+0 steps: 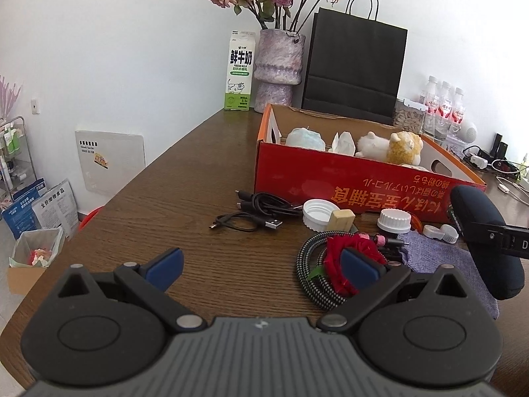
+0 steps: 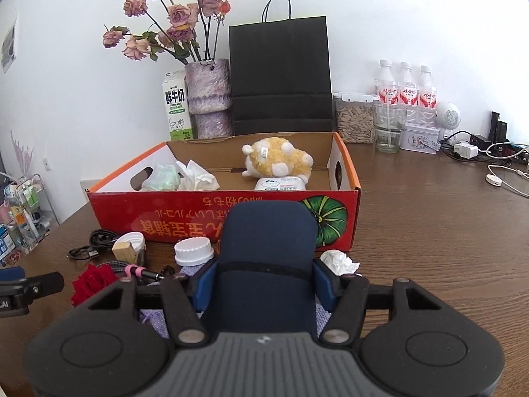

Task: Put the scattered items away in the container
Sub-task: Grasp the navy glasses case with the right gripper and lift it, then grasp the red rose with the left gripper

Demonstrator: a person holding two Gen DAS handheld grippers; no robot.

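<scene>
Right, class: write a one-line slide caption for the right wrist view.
Right gripper clamps a dark blue case in front of the red box, with clutter left on the table.

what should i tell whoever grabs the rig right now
Right gripper: shut on the dark blue case, held just in front of the red box.
Left gripper: open, empty, over the table by the red fabric rose.
Done: plush toy, tissues and wipes pack are in the box.
Left: drop the case in, then the black cables, braided cable, white caps, wooden block, purple cloth and crumpled tissue.
</scene>
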